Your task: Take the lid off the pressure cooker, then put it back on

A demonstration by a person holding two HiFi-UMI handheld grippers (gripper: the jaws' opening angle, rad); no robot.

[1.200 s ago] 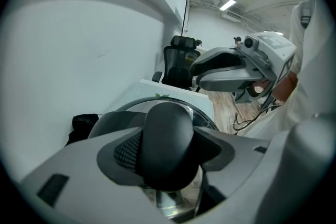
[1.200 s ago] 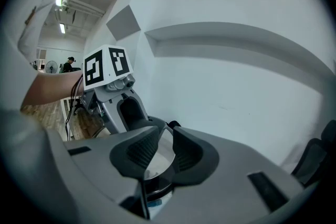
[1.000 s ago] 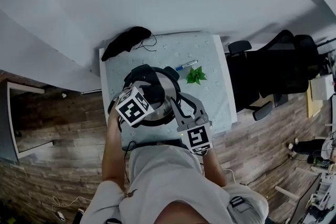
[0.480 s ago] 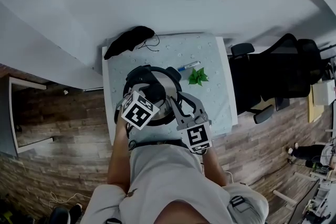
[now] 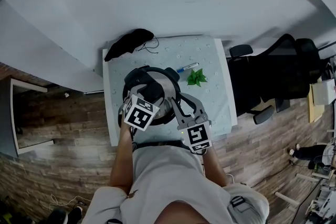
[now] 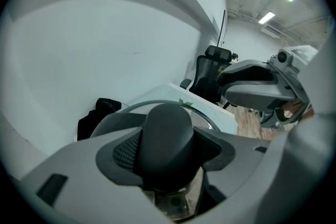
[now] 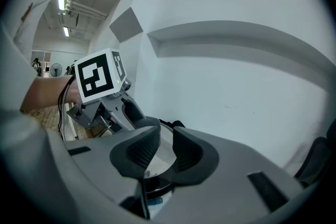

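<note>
The steel pressure cooker (image 5: 167,85) stands mid-table with its lid on. My left gripper (image 5: 148,94) reaches steeply down onto the lid's black handle knob (image 6: 168,131). The knob fills the gap between both pads, and the jaws have just been opening a little around it. In the left gripper view the lid's rim (image 6: 202,118) curves behind the knob. My right gripper (image 5: 176,104) comes in low from the near right. Its pads (image 7: 137,150) stand close together, shut on the cooker's black side handle (image 7: 151,186).
The table (image 5: 220,107) has a pale blue cloth. A black bundle with a cord (image 5: 128,42) lies at its far left corner. A blue pen (image 5: 186,66) and a green leaf sprig (image 5: 196,77) lie right of the cooker. A black office chair (image 5: 273,73) stands to the right.
The left gripper has rolled on the lid knob, so its marker cube now faces differently and sits slightly nearer me. The right gripper and the cooker have stayed put.
</note>
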